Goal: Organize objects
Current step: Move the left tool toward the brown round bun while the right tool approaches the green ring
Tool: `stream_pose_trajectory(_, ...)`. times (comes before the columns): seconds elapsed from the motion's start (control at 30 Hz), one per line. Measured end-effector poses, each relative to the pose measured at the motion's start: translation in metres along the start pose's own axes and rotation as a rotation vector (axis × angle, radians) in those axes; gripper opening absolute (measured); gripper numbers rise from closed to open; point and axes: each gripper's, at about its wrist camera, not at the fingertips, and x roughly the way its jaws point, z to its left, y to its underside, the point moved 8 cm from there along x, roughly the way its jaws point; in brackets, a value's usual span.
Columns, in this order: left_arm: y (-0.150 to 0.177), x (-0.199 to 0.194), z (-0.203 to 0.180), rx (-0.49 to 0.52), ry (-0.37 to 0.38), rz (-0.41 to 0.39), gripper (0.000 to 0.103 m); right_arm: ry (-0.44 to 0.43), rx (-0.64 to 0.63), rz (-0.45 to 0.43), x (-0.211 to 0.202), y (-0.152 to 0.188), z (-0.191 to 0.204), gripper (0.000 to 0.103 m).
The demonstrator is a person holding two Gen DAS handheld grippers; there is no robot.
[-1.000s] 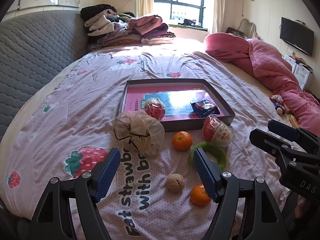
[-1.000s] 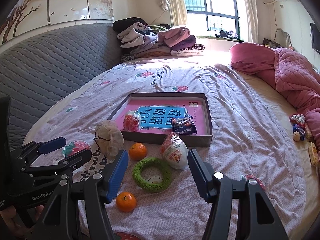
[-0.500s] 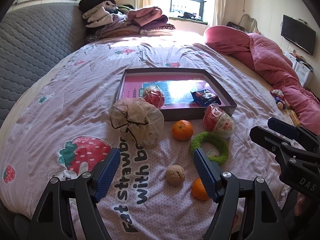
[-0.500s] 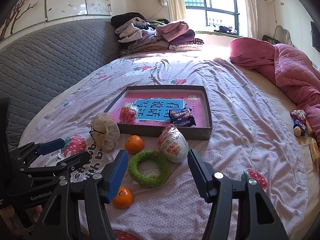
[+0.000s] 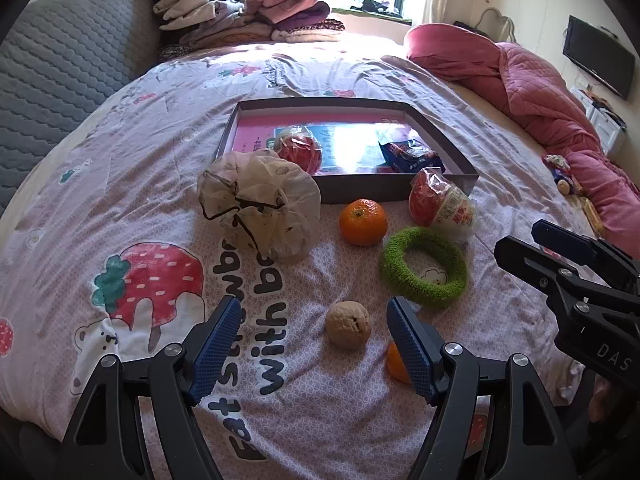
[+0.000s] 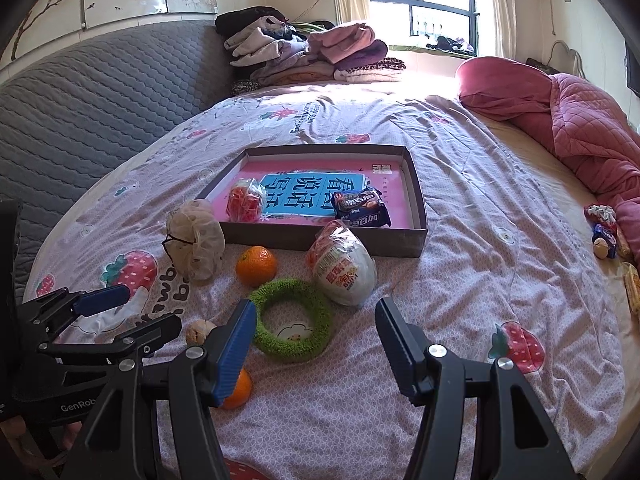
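While two oranges (image 5: pixel 363 222) lie outside, two packets (image 5: pixel 412 154) fill the tray (image 5: pixel 400 192).

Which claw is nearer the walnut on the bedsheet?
Left. The walnut lies just ahead of the left claw, between its open fingers' line. The right claw sits off to the walnut's right, aimed over the green ring.

Home bedroom, bed (image 5: pixel 120 184), folded clothes (image 6: pixel 304 56)

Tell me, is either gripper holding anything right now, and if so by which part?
Nothing is held. The left gripper and right gripper both hang open above the bedspread, with no object between their pads.
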Motion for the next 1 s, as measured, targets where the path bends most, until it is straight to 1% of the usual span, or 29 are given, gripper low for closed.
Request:
stream_pose_trajectory(0.37, 0.009, 0.015, -0.003, 0.008, 0.002, 0.039, 0.076, 0.010, 0.005, 0.041, 0.015, 0.009, -0.004, 0.061)
stream_pose_trajectory(0.87, 0.026, 0.009, -0.026, 0.065, 0.024, 0.047, 0.076, 0.033, 0.005, 0.060, 0.023, 0.013, -0.009, 0.061)
stream_pose_trajectory(1.0, 0.025, 0.012, -0.023, 0.053, 0.017, 0.046, 0.076, 0.037, 0.007, 0.066, 0.028, 0.015, -0.011, 0.061)
